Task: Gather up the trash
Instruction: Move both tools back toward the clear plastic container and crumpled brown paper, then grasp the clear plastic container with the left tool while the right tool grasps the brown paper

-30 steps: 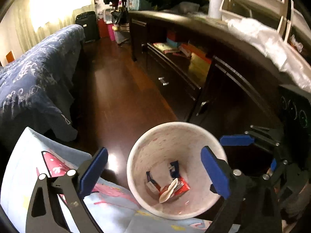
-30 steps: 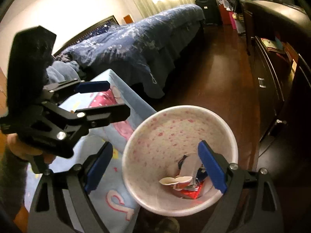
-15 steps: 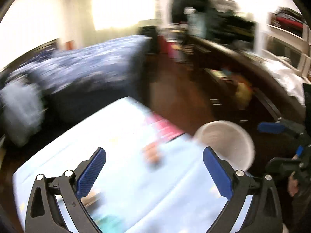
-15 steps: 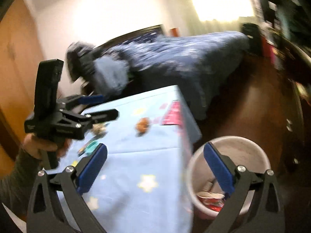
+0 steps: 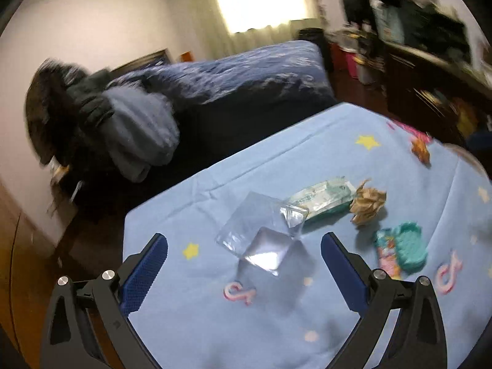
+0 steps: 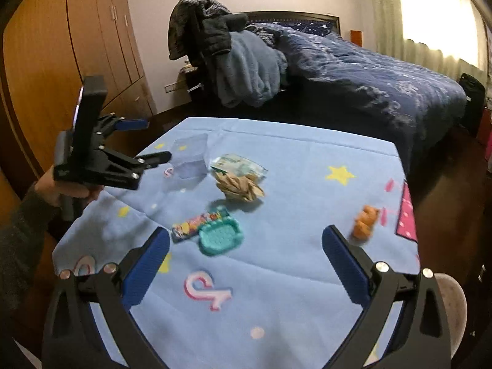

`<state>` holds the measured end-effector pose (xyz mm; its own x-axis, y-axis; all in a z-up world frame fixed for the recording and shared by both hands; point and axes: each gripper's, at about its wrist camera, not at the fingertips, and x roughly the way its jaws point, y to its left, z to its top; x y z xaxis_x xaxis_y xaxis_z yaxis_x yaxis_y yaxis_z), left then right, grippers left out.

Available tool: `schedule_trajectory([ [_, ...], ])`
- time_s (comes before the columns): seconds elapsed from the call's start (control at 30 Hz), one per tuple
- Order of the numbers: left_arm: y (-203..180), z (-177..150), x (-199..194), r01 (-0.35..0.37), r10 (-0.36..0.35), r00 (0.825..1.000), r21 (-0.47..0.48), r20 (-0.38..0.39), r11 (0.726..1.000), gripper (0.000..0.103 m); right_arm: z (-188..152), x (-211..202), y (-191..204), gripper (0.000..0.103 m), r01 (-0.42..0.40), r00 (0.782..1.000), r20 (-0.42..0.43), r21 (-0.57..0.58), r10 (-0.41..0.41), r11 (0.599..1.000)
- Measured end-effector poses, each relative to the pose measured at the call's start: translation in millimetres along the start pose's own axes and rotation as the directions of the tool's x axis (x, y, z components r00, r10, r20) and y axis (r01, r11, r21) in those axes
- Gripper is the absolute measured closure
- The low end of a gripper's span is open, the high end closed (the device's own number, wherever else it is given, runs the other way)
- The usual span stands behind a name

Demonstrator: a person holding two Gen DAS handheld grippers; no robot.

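**Both grippers empty above the littered table**

Left gripper [image 5: 244, 272]: jaws spread wide, nothing between them, hovering just short of the clear plastic box [image 5: 261, 235] on the blue tablecloth [image 5: 276, 332]. Right gripper [image 6: 246, 266]: jaws equally wide, empty, held over the near side of the cloth.

Trash on the cloth: green packet [image 6: 238, 164] just beside the box; crumpled brown paper [image 6: 240, 186] touching the packet's near edge; teal tray [image 6: 220, 238] against a colourful wrapper [image 6: 196, 226]; orange scrap [image 6: 364, 221] well apart, near the right edge. Bin rim [image 6: 452, 301] visible beyond the table's right corner, below the right gripper.
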<state>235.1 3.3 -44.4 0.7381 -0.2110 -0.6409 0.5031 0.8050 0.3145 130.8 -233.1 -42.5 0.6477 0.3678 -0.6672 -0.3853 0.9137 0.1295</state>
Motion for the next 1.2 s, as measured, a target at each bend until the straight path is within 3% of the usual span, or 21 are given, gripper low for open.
schedule_trajectory([
  [0.07,2,-5,7,0.041,-0.042,0.999,0.062,0.007,0.997,0.004,3,5,1,0.003,0.0,1.0,-0.009,-0.007,0.0,1.0],
  [0.13,2,-4,13,0.133,-0.135,0.991,0.11,0.013,0.985,0.004,6,11,2,0.003,-0.003,1.0,-0.019,-0.01,0.003,1.0],
  [0.43,21,-3,46,0.257,-0.258,0.966,0.145,-0.009,0.956,0.004,14,33,1,0.003,-0.024,0.998,-0.057,-0.003,0.023,1.0],
  [0.57,20,-3,57,0.327,-0.333,0.943,0.182,-0.001,0.927,0.003,17,47,-3,0.003,-0.033,0.996,-0.087,0.002,0.033,0.999],
  [0.67,22,-1,64,0.391,-0.401,0.916,0.2,0.009,0.898,0.003,19,55,-2,0.003,-0.027,0.995,-0.1,-0.002,0.027,1.0],
  [0.93,19,-4,78,0.411,-0.41,0.911,0.183,-0.044,0.893,0.004,26,76,-5,0.003,-0.036,0.993,-0.108,0.001,0.036,0.999],
  [1.2,8,-12,82,0.397,-0.389,0.918,0.209,-0.081,0.894,0.006,43,124,1,0.006,0.003,0.99,-0.142,-0.058,-0.012,0.998],
])
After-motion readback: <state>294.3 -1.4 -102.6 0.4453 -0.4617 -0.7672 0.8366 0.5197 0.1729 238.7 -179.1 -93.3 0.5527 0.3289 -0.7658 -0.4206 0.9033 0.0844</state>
